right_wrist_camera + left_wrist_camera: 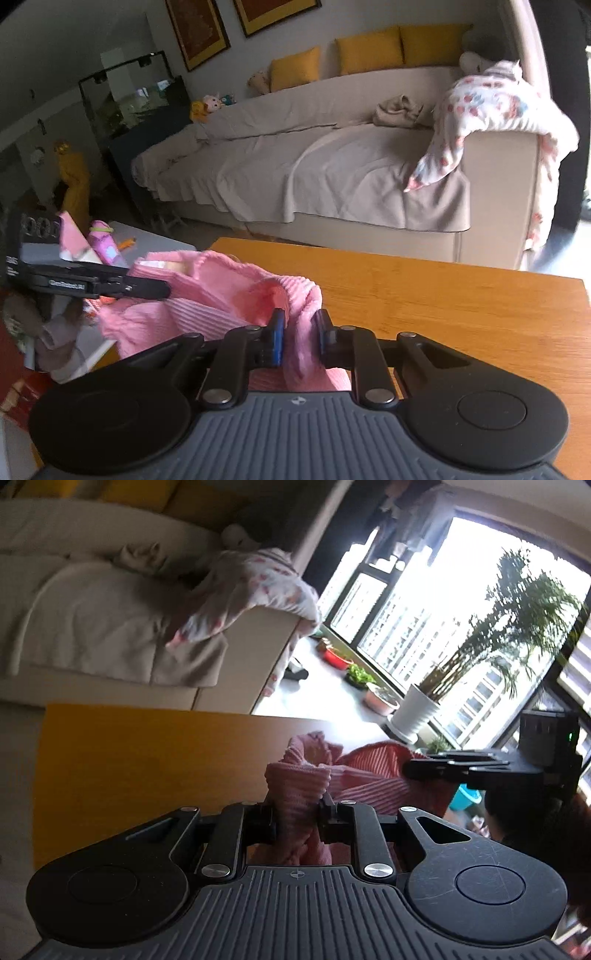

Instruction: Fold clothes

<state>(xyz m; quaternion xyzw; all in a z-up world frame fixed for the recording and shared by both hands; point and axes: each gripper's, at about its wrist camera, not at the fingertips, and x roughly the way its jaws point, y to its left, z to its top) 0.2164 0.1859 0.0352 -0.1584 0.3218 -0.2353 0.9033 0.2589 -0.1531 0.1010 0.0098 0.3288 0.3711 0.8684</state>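
While your left tool (297, 812) pinches bunched fold of pink ribbed garment (364, 779), cloth hangs lifted above wooden table (147, 760); right tool (424, 766) enters from right edge, clamped on same garment's far side. Beige sofa (92, 627) behind.

Right wrist view: your right tool (299, 332) grips pink ribbed garment (207, 291) between blue-padded fingers (277, 332); left tool (147, 288) bites cloth at left; wooden table (443, 306) beneath.

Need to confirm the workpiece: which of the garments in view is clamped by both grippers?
The pink ribbed garment above the wooden table, pinched by the left gripper and right gripper; the floral one drapes the sofa arm.
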